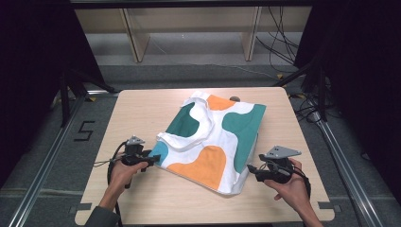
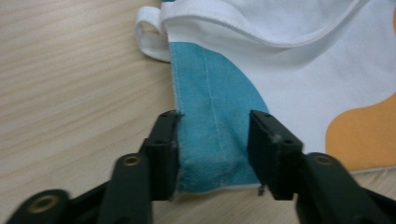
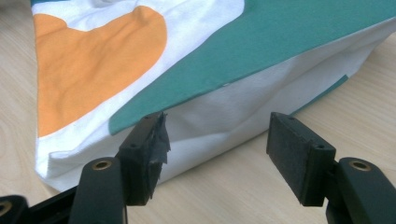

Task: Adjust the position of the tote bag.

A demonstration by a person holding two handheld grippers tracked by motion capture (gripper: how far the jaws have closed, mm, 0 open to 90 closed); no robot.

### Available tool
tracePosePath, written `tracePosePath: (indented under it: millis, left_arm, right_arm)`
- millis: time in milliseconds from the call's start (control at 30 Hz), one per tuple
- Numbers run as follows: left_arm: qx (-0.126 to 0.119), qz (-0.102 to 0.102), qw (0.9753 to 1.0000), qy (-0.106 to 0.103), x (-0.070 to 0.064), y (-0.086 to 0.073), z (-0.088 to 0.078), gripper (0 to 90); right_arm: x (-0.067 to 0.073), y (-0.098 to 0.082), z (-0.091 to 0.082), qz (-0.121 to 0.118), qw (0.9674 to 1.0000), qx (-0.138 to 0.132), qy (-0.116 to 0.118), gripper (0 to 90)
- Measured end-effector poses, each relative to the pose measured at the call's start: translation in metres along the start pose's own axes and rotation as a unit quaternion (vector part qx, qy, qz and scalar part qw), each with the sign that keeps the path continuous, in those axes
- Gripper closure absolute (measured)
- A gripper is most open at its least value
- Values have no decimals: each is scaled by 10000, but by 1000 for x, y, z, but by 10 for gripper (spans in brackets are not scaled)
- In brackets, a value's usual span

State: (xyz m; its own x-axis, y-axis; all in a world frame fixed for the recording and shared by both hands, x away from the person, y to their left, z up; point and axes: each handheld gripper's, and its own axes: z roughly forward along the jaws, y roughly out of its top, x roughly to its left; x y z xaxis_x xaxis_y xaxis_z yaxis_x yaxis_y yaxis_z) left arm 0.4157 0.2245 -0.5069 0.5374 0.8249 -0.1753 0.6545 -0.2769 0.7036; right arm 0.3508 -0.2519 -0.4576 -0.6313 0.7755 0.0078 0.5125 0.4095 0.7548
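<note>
Both hands come in from the near edge of the pale wooden worktop [image 1: 142, 198], each holding a black two-jaw gripper. Between them lies a flat white cloth tote bag [image 1: 213, 142] printed with orange, teal-green and blue blobs, its white straps [image 1: 201, 127] folded across it. Just ahead of the left gripper [image 2: 212, 154], the bag's blue corner sits between the jaws, which stand apart around the fabric without pinching it. Facing the bag's white side wall, the right gripper [image 3: 219, 154] stands wide, its left jaw at the cloth and its right jaw over bare wood.
</note>
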Motion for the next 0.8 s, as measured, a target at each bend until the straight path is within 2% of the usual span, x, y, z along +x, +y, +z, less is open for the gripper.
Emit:
tracePosePath:
  millis: [33, 67, 133, 167, 200, 233, 267, 300, 367, 433, 467, 500, 533, 567, 600, 633, 667, 700, 733, 767, 800]
  left_arm:
    - [-144, -128, 9998, -60, 2, -2, -1, 636]
    - [-271, -279, 9992, -134, 1, -5, -2, 658]
    - [-271, -291, 9991, -171, -1, -7, -3, 718]
    - [-280, -297, 9989, -223, -3, -8, -4, 718]
    - [-240, -204, 9992, -229, -7, -8, -6, 751]
    - [-277, -197, 9992, -225, -11, -8, -6, 792]
    - [-246, -63, 9994, -251, -17, -9, -8, 802]
    - [-289, -72, 9992, -260, -22, -10, -7, 807]
    - [-281, -63, 9992, -276, -25, -11, -8, 811]
    - [-190, 82, 9991, -358, -30, -13, -11, 816]
    - [-282, 7, 9990, -344, -34, -15, -10, 817]
    - [-296, 15, 9987, -425, -39, -19, -11, 818]
    - [-296, 15, 9987, -425, -39, -19, -11, 819]
    - [-345, -9, 9982, -490, -46, -23, -13, 819]
    - [-345, -9, 9982, -490, -46, -23, -13, 819]
    - [-335, 6, 9981, -510, -50, -25, -14, 818]
    - [-254, 138, 9982, -534, -51, -26, -16, 818]
    - [-294, 59, 9978, -595, -55, -27, -16, 819]
    - [-294, 59, 9978, -595, -55, -27, -16, 819]
    - [-233, 213, 9972, -682, -64, -30, -16, 818]
    - [-233, 213, 9972, -682, -64, -30, -16, 817]
  right_arm:
    - [4, 0, -1, 69, 10000, -40, 38, 385]
    - [5, 0, -2, 71, 9999, -67, 100, 387]
    - [10, 1, -4, 75, 9998, -108, 179, 388]
    - [10, 1, -4, 75, 9998, -108, 179, 388]
    - [12, 1, -6, 88, 9997, -99, 209, 388]
    - [19, 1, -8, 261, 9991, -158, 302, 390]
    - [18, 1, -9, 140, 9992, -130, 347, 390]
    - [22, 0, -8, 283, 9989, -99, 359, 389]
    - [22, -2, -7, 240, 9991, -55, 346, 389]
    - [26, -5, -3, 386, 9984, 115, 390, 381]
    - [26, -7, 0, 373, 9981, 119, 476, 382]
    - [27, -10, 5, 321, 9981, 231, 463, 383]
    - [27, -10, 5, 321, 9981, 231, 463, 383]
    - [29, -13, 11, 469, 9969, 312, 541, 403]
    - [28, -14, 11, 393, 9970, 443, 495, 463]
    - [26, -16, 14, 242, 9983, 353, 398, 548]
    - [23, -17, 13, 184, 9983, 438, 346, 633]
    - [17, -17, 11, 169, 9975, 566, 382, 700]
    - [13, -19, 13, 149, 9982, 440, 377, 754]
    - [9, -19, 12, 98, 9984, 438, 358, 797]
    - [9, -19, 12, 98, 9984, 438, 358, 797]
